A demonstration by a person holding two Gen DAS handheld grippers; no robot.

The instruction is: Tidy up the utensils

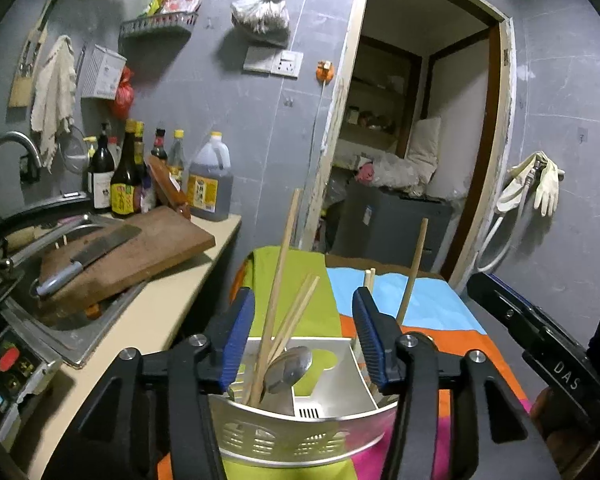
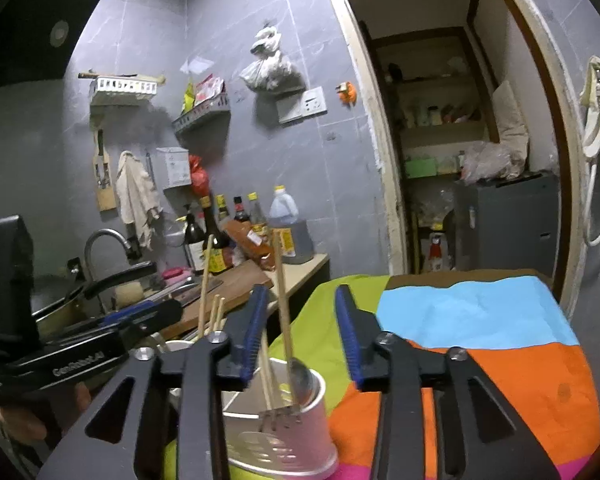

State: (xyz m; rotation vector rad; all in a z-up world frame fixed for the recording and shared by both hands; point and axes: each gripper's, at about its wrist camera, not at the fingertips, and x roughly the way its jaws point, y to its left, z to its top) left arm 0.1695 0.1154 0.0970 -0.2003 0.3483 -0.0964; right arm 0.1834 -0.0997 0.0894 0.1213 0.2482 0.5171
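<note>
Chopsticks, pale wooden (image 1: 284, 312), lean in silver metal utensil holder (image 1: 300, 436), left compartment, with steel spoon (image 1: 290, 368). My left tongs (image 1: 304, 336) released, straddling holder; right tongs (image 2: 302, 334) released, empty, holder at 7 o'clock. Steady holder before adding anything.

Utensil holder (image 1: 300, 432): silver metal, slotted cut-out pattern. Chopsticks (image 1: 278, 292): pale wood. Spoon (image 1: 290, 368): silver. Cloth (image 2: 480, 320): blocks of lime green, sky blue, orange, magenta. Left tool (image 1: 303, 334) and right tool (image 2: 302, 330): black, with blue ribbed pads.

Left wrist view: close above the metal utensil holder (image 1: 300, 432), facing the doorway (image 1: 416, 120); right wrist view: close beside it from the right, facing the sink wall; shared: holder (image 2: 288, 428), patchwork surface (image 2: 480, 340), bottles, doorway.
</note>
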